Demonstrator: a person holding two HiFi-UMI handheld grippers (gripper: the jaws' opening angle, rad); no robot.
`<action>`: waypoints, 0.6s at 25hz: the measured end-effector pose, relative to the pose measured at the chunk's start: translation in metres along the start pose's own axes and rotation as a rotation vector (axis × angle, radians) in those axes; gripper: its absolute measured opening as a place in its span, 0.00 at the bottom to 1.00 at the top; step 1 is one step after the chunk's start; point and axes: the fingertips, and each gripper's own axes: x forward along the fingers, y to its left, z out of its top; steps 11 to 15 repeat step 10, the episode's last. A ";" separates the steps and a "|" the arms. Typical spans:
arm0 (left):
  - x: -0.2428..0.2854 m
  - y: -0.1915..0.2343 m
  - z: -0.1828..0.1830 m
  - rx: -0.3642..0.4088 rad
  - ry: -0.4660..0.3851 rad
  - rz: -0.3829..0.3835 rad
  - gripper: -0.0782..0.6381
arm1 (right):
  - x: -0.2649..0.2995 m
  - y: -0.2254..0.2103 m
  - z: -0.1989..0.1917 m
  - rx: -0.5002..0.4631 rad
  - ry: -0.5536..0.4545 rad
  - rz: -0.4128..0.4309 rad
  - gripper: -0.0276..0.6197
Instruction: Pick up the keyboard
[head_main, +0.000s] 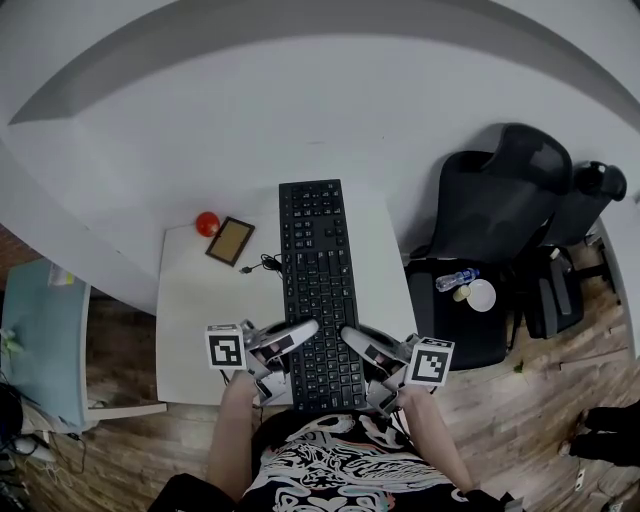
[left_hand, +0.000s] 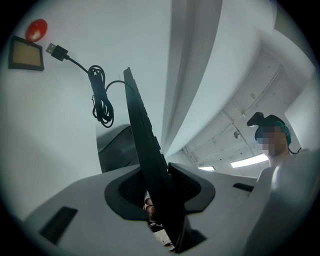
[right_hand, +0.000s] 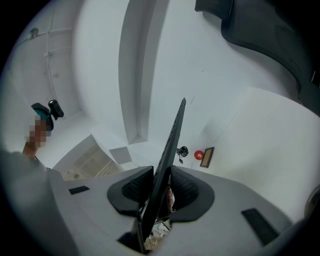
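1. Task object: the black keyboard (head_main: 320, 280) runs lengthwise away from me over the white table (head_main: 200, 330). Its near end reaches just past the table's near edge. I cannot tell whether the far end touches the table.

2. Left gripper (head_main: 303, 329): it meets the keyboard's left edge near the near end. In the left gripper view, the left gripper (left_hand: 162, 187) has the keyboard (left_hand: 142, 130) edge-on between its dark pads and is clamped on it. A grey shadow lies on the table just beside the keyboard.

3. Right gripper (head_main: 352, 337): it meets the right edge, opposite the left gripper. In the right gripper view, the right gripper (right_hand: 160, 187) has its jaws closed against both faces of the keyboard (right_hand: 172, 140), which stands up as a thin dark blade between the pads.

4. Cable: the USB cable (left_hand: 100, 100) leaves the keyboard's far end, forms a small coil on the table and ends in a free plug.

5. Other items on the table, left of the keyboard's far half:
- a red ball (head_main: 207, 223)
- a small framed brown panel (head_main: 230, 241), just beside the ball

6. Surroundings: a black office chair (head_main: 500, 210) stands right of the table on a wood floor. A water bottle (head_main: 457, 279) and a white round cup (head_main: 481, 295) lie on its seat
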 end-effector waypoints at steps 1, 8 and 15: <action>0.000 0.000 0.000 0.000 0.003 -0.002 0.27 | 0.000 -0.001 0.000 -0.001 0.000 -0.002 0.24; 0.000 0.005 -0.001 -0.004 0.017 -0.005 0.27 | 0.000 -0.005 -0.001 0.001 -0.004 -0.013 0.24; 0.000 0.007 0.000 -0.007 0.019 -0.004 0.27 | 0.001 -0.006 -0.001 0.002 -0.005 -0.015 0.24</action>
